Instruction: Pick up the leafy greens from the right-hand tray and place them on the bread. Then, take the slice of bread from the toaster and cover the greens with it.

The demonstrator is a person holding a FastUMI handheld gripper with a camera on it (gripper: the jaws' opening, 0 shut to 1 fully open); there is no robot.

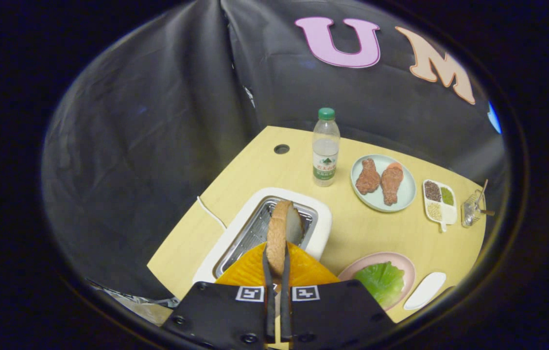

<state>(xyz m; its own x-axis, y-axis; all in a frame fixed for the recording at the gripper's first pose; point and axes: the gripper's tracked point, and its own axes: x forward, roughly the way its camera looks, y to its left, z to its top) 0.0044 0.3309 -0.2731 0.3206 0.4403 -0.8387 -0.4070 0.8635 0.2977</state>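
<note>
I've got the slice of bread (278,233) pinched edge-on between my fingers (266,272), jaws drawn narrow with both sides pressing on the crust, so my gripper (276,265) is clamped on it. The slice stands upright, rising straight ahead of my fingertips, its browned rim facing me and a paler face turned to the right. Right beneath it sits the toaster (320,221), a white box with a metal rack in its open top, and the bread hangs over that opening; I can't tell whether its lower edge touches the rack. A white cord (210,213) trails from the toaster's left side across the wooden table (362,233). Off to the right of my fingers, near me, is a pink plate (403,265) with the leafy greens (380,281) lying on it, and whatever is under the greens is hidden. Just beside that plate lies a small white oval tray (425,290). Beyond the toaster stands a water bottle (326,147) with a green cap. To its right, a pale plate (376,201) carries two drumsticks (379,180), then a divided dish (440,201) of grains and a small wire basket (472,210).
</note>
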